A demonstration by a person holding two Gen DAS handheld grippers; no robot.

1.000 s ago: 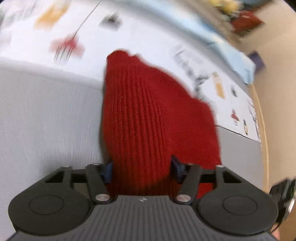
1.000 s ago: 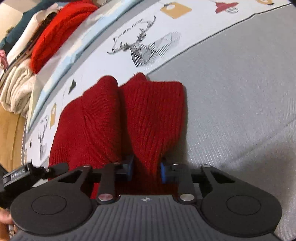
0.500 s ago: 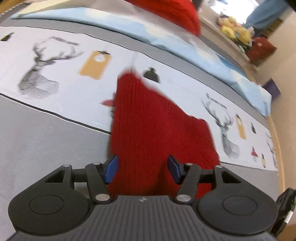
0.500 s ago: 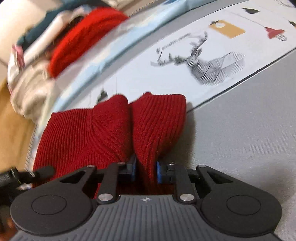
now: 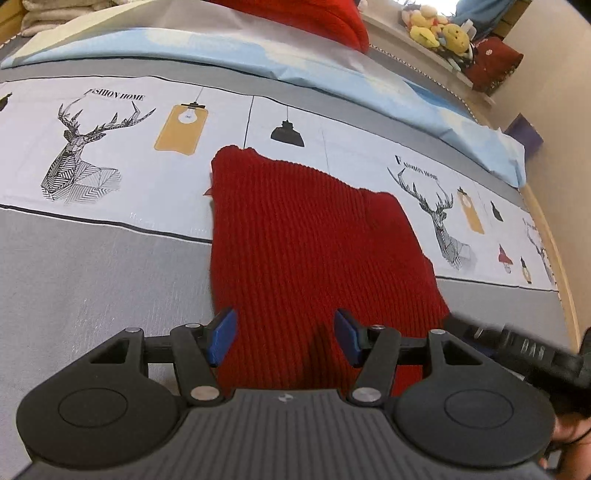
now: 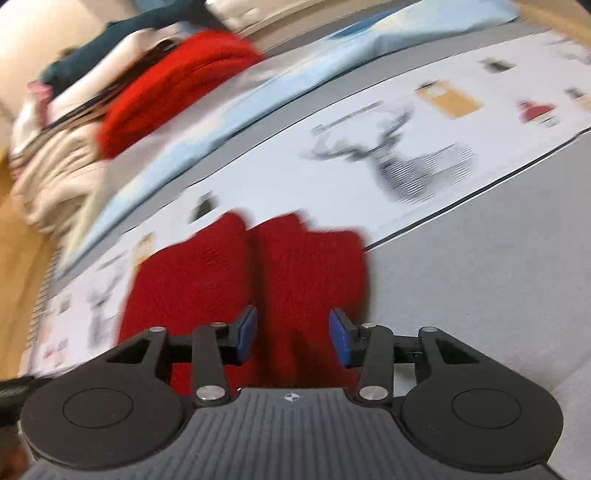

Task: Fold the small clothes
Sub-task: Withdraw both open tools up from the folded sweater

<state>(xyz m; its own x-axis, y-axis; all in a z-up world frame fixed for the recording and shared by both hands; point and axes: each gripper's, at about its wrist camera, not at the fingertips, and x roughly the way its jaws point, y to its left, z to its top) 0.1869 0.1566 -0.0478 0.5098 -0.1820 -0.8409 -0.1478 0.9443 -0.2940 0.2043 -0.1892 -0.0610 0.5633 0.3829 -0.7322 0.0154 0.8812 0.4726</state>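
Red knit garment [image 5: 310, 254] lies folded on bed [image 5: 92, 266]; we note right tool [image 6: 291, 334] just opening, releasing fold; left tool [image 5: 282, 338] spread, gripping nothing.

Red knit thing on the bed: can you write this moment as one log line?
item: red knit on bed | left tongs: open | right tongs: open, just opened, over knit

Knit garment [image 5: 306, 254] lies flat on the bed [image 5: 92, 280], straddling the edge of the printed band [image 5: 332, 147]. Sheet [image 5: 280, 66] lies behind the band; clothes pile [image 6: 110, 107] sits behind that. Plush toys [image 5: 439, 31] on a ledge at far right.
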